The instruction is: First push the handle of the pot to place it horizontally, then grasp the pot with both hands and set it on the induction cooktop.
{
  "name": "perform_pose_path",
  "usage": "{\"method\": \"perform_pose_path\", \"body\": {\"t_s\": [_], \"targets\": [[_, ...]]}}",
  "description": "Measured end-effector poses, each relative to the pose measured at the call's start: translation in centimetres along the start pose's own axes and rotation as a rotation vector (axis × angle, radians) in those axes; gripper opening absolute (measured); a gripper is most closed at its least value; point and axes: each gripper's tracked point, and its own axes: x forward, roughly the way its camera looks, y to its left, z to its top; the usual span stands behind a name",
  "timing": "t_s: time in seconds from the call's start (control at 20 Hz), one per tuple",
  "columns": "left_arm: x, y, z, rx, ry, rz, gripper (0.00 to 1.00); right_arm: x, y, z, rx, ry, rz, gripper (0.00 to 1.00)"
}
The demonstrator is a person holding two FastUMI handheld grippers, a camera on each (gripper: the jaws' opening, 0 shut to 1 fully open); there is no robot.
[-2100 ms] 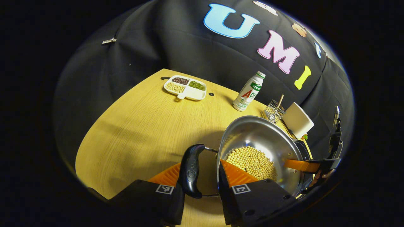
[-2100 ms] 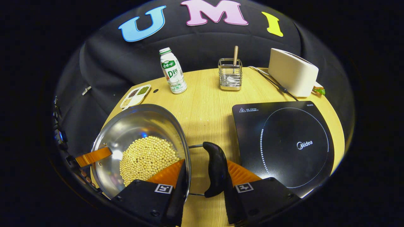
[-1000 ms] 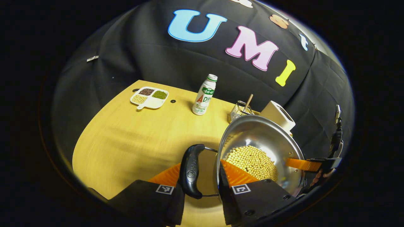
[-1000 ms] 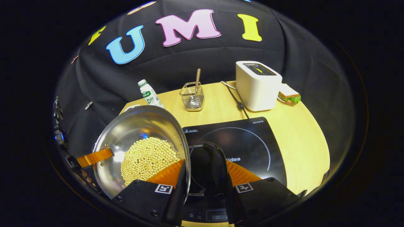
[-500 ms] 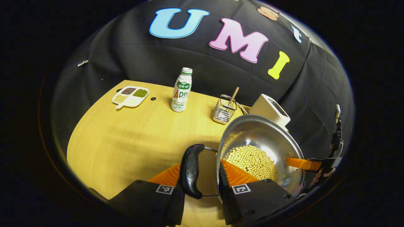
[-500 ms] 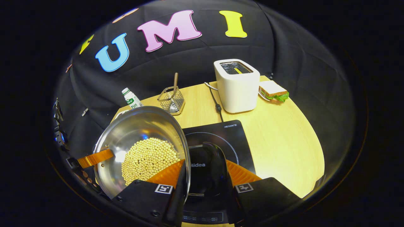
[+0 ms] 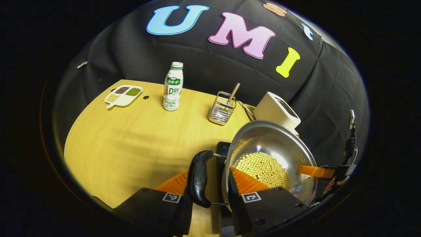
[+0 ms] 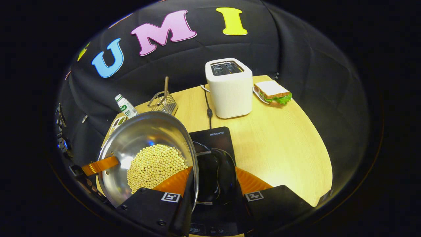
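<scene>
gripping pot (image 7: 273, 148) handles, both hand-held grippers

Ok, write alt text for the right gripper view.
The right gripper clamps a steel pot of soybeans by its rim, above a black induction cooktop. Behind stand a white toaster and a sandwich.

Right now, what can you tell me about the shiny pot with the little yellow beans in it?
The pot is a round, shiny metal bowl shape, its bottom covered with small pale yellow beans. It has a black loop handle on wire brackets at each side. The left hand-held gripper straddles one rim and handle, the right hand-held gripper the other. It sits level over the black induction cooktop; I cannot tell if it touches it.
</scene>
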Motion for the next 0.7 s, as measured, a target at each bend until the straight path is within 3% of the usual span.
{"method": "perform_pose_path", "body": {"t_s": [0.1, 0.15, 0.55, 0.6, 0.7], "targets": [[0.8, -0.7, -0.3, -0.002, 0.004, -0.004, 0.52, 0.4, -1.0, 0.1, -0.002, 0.003, -0.007, 0.52], [1.2, -1.0, -0.6, -0.004, 0.009, -0.005, 0.52, 0.5, -1.4, 0.1, -0.003, 0.006, -0.01, 0.57], [3.7, -1.6, -2.6, -0.024, 0.032, 0.007, 0.52, 2.5, -3.6, -0.7, -0.02, 0.05, -0.015, 0.56], [4.1, -1.5, -2.8, -0.021, 0.026, 0.006, 0.52, 2.8, -3.6, -0.8, -0.025, 0.048, -0.01, 0.52], [3.9, -1.5, -2.7, -0.032, 0.013, 0.002, 0.52, 2.8, -3.6, -0.5, -0.021, 0.037, -0.005, 0.56]]}}
